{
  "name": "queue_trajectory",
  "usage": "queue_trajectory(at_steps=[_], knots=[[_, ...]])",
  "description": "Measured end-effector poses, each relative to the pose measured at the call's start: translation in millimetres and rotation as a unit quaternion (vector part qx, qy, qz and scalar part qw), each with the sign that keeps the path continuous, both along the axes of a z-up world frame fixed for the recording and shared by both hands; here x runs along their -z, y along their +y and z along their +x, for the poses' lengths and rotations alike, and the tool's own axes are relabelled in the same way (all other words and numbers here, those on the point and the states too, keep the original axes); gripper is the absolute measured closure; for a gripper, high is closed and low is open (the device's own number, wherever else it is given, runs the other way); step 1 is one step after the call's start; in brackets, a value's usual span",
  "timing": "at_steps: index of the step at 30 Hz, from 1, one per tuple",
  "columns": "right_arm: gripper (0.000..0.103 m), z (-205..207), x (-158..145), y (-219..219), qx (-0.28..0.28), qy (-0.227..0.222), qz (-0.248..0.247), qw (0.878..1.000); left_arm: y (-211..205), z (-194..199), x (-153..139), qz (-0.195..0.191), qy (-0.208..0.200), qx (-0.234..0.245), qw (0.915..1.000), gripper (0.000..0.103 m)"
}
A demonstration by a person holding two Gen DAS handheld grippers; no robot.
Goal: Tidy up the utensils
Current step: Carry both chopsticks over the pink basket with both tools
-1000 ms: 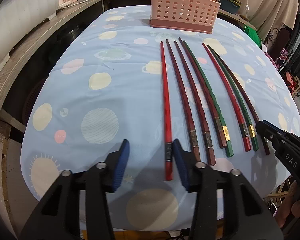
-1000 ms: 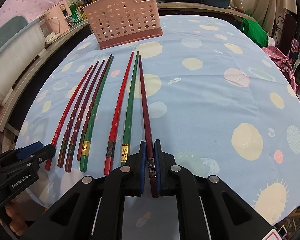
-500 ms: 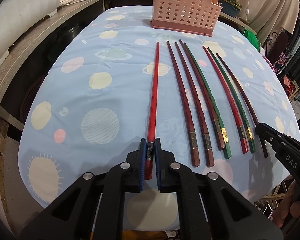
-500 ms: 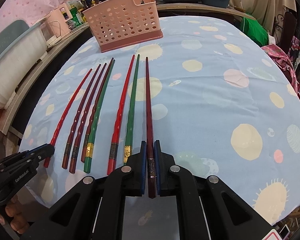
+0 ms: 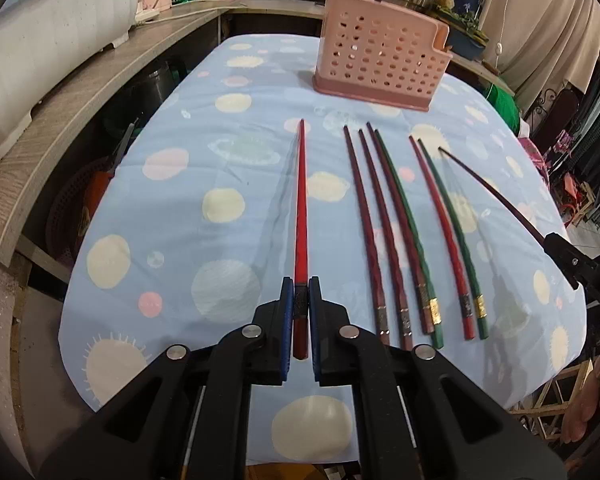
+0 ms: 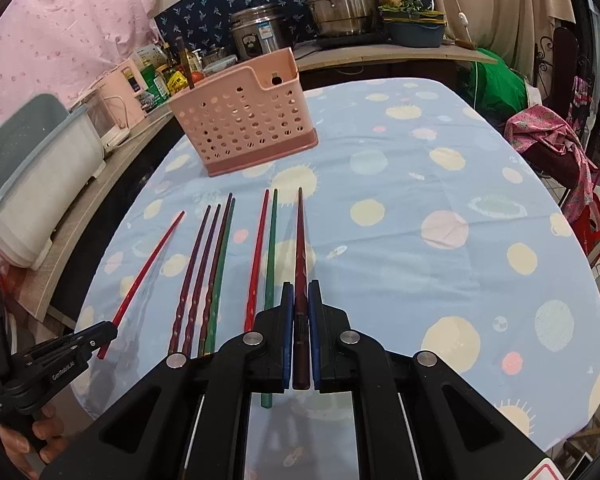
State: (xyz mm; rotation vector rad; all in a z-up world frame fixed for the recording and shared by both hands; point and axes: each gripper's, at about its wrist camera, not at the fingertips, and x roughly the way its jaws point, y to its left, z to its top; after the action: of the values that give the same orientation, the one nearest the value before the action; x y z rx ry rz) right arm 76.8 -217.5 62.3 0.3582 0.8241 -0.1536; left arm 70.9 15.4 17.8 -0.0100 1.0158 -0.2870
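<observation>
My left gripper (image 5: 299, 292) is shut on the thick end of a bright red chopstick (image 5: 301, 208) and holds it above the table, tip toward the pink perforated utensil basket (image 5: 380, 68). My right gripper (image 6: 300, 296) is shut on a dark maroon chopstick (image 6: 300, 248), also lifted; it also shows in the left wrist view (image 5: 488, 184). Several chopsticks stay on the cloth: two dark red (image 5: 366, 220), a maroon and green pair (image 5: 404, 224), a red and green pair (image 5: 446, 224). The basket (image 6: 244, 128) holds one upright stick.
The table wears a light blue cloth with planet prints (image 5: 180, 208). A wooden counter (image 5: 60, 120) runs along the left with a white appliance. Pots and a rice cooker (image 6: 260, 32) stand behind the basket. The table's near edge lies just under both grippers.
My left gripper closed on the bright red chopstick. Both grippers have since lifted their chopsticks off the cloth and risen, so the basket looks closer.
</observation>
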Motion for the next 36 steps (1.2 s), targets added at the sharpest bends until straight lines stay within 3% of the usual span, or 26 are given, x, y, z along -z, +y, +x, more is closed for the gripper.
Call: queue_trajectory(at_steps=[8,19,36], knots=[[0.096,8.6,-35.0,-13.4,0.014,-0.042,0.007,0.999,3.6,8.9,-39.0,-0.026,-0.019,0.0,0.9995,0.096],[0.096,12.5,-83.7,-9.3,0.029,-0.084,-0.024,0.996,16.8,20.9,-92.4,-0.051,-0.063,0.007,0.9967,0.096],[0.096,39.9,-107.1,-23.2,0.022,-0.118,-0.02,0.993,5.5,58.9,-155.8,-0.068,-0.124,-0.012,0.9899,0.096]])
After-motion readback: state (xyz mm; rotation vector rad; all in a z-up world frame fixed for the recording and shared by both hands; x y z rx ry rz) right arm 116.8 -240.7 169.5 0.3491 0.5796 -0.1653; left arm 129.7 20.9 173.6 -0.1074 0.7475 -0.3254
